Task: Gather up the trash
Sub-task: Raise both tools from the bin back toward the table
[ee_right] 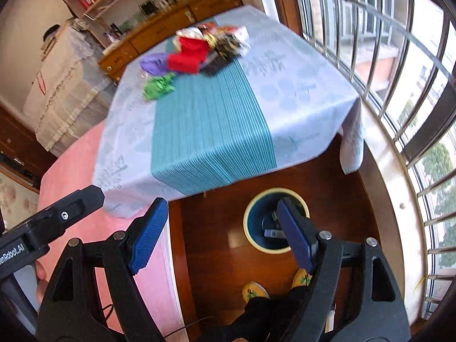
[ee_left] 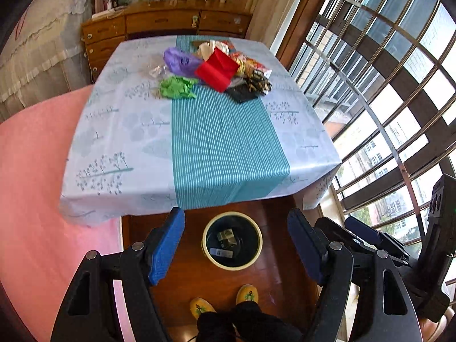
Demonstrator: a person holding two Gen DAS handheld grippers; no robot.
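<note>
- Two hand-held grippers hang high above a wooden floor, both angled down toward a table (ee_left: 119, 131) draped in a pale cloth with a teal striped runner.
- At the left, a pink bed cover (ee_left: 34, 188) runs beside the table.
- The left gripper (ee_left: 236, 245) is spread wide, nothing between its blue pads.
- On the table's far end lies the trash: a crumpled green wrapper (ee_left: 177, 87), a purple bag (ee_left: 179, 62), a red packet (ee_left: 218, 69) and dark printed wrappers (ee_left: 250, 87), bunched together.
- Below the table's near edge, a cream-rimmed bin (ee_left: 232, 240) stands on the floor, a few pieces already inside.
- The person's yellow slippers (ee_left: 247, 294) show just behind the bin.
- The right gripper (ee_right: 222, 235) is likewise released and empty, one finger overlapping the bin in its own view.
- A barred window (ee_left: 384, 91) fills the right.
</note>
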